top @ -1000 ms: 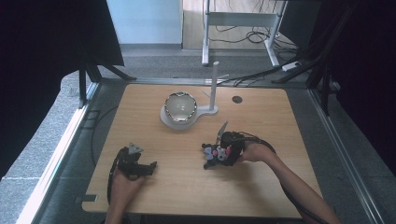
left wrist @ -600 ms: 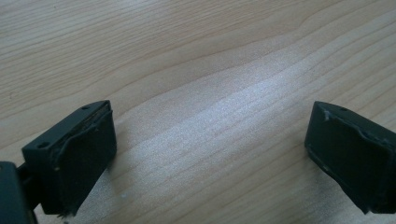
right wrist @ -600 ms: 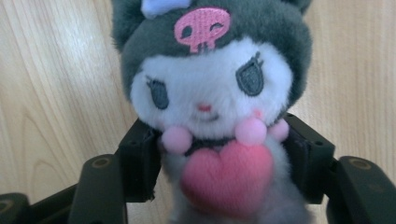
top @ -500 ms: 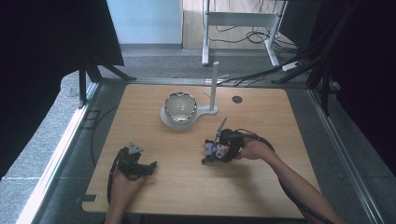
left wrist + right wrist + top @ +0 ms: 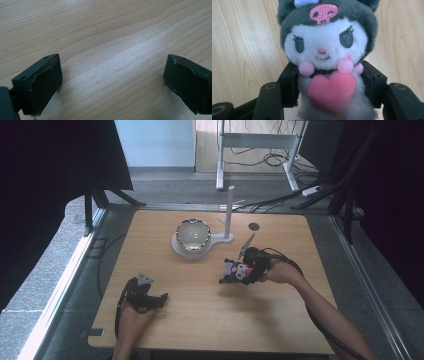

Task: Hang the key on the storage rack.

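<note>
Soft daylight brightens the table [image 5: 280,320], dark curtains surround it, and close views blur slightly.

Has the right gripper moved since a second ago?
Yes. The right gripper, shut on the plush toy, has shifted slightly toward the bowl and seems lifted.

From my seat, the high view looks forward and down from above the near edge of the table [image 5: 280,320], taking in the whole wooden top, the floor around it and both forearms coming in from the bottom. The left gripper view sits low and very close to the wood, looking along its two black fingers [image 5: 40,82] at bare grain. The right gripper view looks along its own fingers [image 5: 289,85] straight at the plush toy [image 5: 327,50], near enough that the toy crowds the picture. I find that toy again in the high view [image 5: 237,270], small, right of centre.
</note>
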`<state>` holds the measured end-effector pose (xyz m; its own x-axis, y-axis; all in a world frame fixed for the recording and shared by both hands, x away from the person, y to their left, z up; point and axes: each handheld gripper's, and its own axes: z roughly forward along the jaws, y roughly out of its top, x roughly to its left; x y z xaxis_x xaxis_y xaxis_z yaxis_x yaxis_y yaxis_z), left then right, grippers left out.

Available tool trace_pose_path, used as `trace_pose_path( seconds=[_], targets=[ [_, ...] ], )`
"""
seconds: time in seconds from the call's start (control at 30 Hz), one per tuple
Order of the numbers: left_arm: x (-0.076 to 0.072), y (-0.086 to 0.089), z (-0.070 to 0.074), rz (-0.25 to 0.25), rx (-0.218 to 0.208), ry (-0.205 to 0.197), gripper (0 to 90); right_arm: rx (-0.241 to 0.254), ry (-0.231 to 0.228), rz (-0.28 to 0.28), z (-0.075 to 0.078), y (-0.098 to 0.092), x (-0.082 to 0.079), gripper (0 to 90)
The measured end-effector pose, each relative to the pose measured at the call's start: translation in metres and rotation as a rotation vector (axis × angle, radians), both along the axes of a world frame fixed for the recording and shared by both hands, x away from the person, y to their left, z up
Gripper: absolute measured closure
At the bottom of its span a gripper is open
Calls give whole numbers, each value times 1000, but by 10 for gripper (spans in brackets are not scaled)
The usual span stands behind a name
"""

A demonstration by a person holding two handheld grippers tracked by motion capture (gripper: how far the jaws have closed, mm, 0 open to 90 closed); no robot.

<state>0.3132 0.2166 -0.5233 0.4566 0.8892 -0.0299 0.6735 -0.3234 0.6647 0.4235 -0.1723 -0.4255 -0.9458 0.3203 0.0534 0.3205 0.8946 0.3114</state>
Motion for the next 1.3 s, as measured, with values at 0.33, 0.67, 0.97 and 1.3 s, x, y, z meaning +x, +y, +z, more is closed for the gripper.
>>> trace_pose_path(
  seconds=[0.33,0.67,0.97,1.3],
  targets=[
    [0,0,0,-3,4,-2,21,20,-30,-48,26,-15,13,419],
    [0,0,0,-1,1,-1,22,27,-64,-85,54,-28,26,424],
    [0,0,0,-1,2,-3,22,49,-87,-144,79,-43,40,424],
    [0,0,0,-1,1,-3,22,78,-98,-211,103,-53,56,425]
  ],
)
